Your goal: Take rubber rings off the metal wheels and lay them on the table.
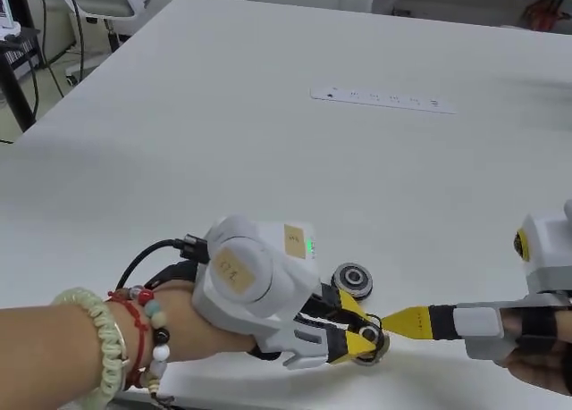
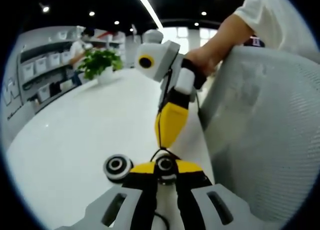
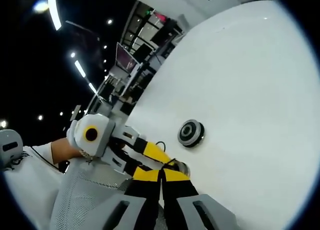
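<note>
Wheel [image 2: 165, 166], round metal (perhaps rubber-ringed), between yellow jaws.

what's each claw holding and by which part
Left claw clamps a metal wheel across its rim. Right claw reaches that wheel; what it pinches cannot be told.

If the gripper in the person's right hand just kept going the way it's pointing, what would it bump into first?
Most likely the metal wheel clamped in the left gripper: the right gripper aims its closed yellow tips straight at it, nearly touching.
</note>
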Demonstrator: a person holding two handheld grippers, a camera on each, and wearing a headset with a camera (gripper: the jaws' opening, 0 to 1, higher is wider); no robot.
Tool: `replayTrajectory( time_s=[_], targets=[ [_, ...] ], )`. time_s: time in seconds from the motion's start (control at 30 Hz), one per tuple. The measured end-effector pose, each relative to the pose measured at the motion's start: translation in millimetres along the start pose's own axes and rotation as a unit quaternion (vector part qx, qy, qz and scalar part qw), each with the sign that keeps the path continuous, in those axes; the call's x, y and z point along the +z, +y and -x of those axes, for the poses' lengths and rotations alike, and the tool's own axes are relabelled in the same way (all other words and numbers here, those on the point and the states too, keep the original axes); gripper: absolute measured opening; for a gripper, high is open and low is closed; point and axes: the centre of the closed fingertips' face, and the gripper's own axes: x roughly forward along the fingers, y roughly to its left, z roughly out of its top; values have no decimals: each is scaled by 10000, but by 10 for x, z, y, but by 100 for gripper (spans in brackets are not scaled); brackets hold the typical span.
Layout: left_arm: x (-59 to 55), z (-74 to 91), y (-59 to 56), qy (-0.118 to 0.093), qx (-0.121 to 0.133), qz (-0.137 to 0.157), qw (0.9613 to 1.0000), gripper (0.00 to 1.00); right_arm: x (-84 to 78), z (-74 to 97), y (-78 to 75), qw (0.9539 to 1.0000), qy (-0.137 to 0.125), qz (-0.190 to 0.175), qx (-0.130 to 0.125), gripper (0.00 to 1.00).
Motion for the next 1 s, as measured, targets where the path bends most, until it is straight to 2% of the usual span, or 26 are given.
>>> replayTrajectory(
  time_s=[0.3,0.4,0.5,0.53,0.6,0.67,0.7,0.73,0.83,0.93,1.0],
  targets=[
    [4,5,-10,95,17,25,10000,14,8,7,-67,9998,2,65,-194,0],
    [12,9,-43,155,-76,290,9994,17,-17,-5,-73,9995,88,151,-253,0],
    [-3,35,-17,278,-4,22,9996,19,-37,-7,-75,9992,153,227,-299,0],
    [8,43,-26,261,-12,-65,9996,19,-40,-7,-72,9991,164,238,-295,0],
    [49,73,-40,227,-45,3,9997,19,-48,-9,-78,9987,206,312,-332,0],
    [103,101,-69,174,-134,34,9998,24,-56,-10,-90,9983,241,366,-375,0],
    [119,110,-95,177,-216,-49,9996,27,-53,-6,-85,9985,233,346,-358,0],
    [112,129,-131,270,-375,-249,9986,30,-50,-5,-79,9986,224,341,-345,0],
    [177,202,-89,307,-291,-172,9990,31,-22,3,-71,9985,179,373,-346,0],
    [305,301,-57,171,-279,-33,9995,35,-14,9,-66,9986,153,366,-339,0],
    [334,375,-40,223,-224,-194,9993,38,-14,15,-66,9985,157,390,-352,0]
  ],
)
